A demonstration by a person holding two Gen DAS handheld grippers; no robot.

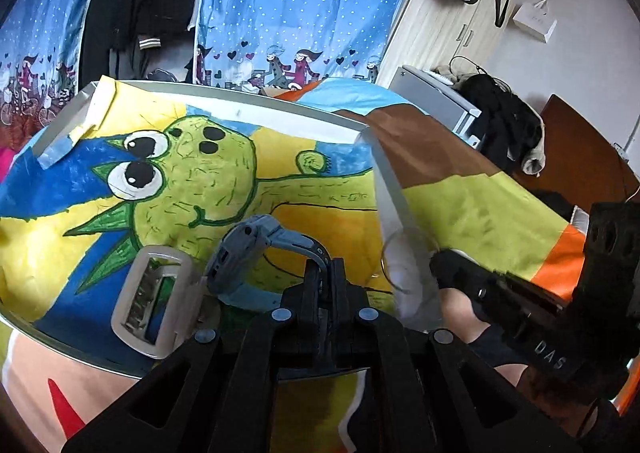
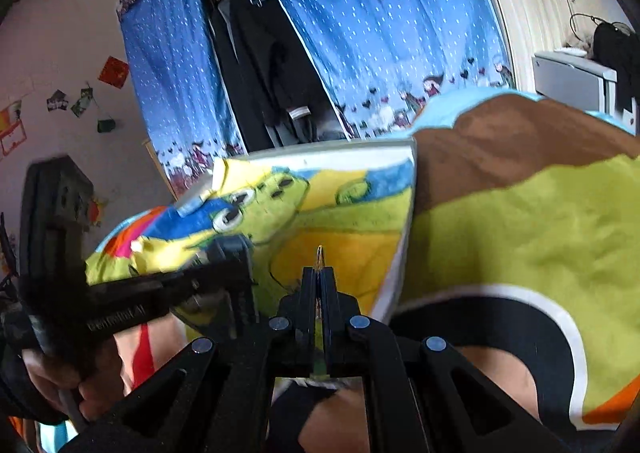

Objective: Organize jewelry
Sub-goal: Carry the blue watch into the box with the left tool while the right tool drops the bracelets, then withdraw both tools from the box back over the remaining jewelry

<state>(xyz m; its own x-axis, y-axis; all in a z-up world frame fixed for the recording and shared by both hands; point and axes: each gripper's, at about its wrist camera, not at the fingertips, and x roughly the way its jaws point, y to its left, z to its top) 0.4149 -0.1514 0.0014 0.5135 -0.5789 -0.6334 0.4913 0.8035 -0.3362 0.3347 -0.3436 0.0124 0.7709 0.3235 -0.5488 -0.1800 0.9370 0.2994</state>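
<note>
A clear shallow tray [image 1: 240,106] lies on a cartoon-print bedsheet. My left gripper [image 1: 326,267] is shut on the strap of a grey-blue watch [image 1: 248,241], which hangs low over the tray's near part. A white watch with a rectangular face [image 1: 154,301] lies in the tray to its left. At the tray's right wall my right gripper [image 1: 440,257] holds a thin clear bangle [image 1: 384,259]. In the right wrist view the right gripper [image 2: 320,273] is shut on that bangle [image 2: 319,253], seen edge-on with a golden glint. The left gripper [image 2: 228,253] shows blurred at left.
The tray's right wall [image 1: 386,189] stands between the two grippers. Blue dotted curtains [image 1: 288,5] and dark hanging clothes [image 1: 132,1] are behind the bed. A grey box [image 1: 432,93] with black clothing [image 1: 504,125] on it stands at the right. The person's bare leg [image 1: 460,309] is near.
</note>
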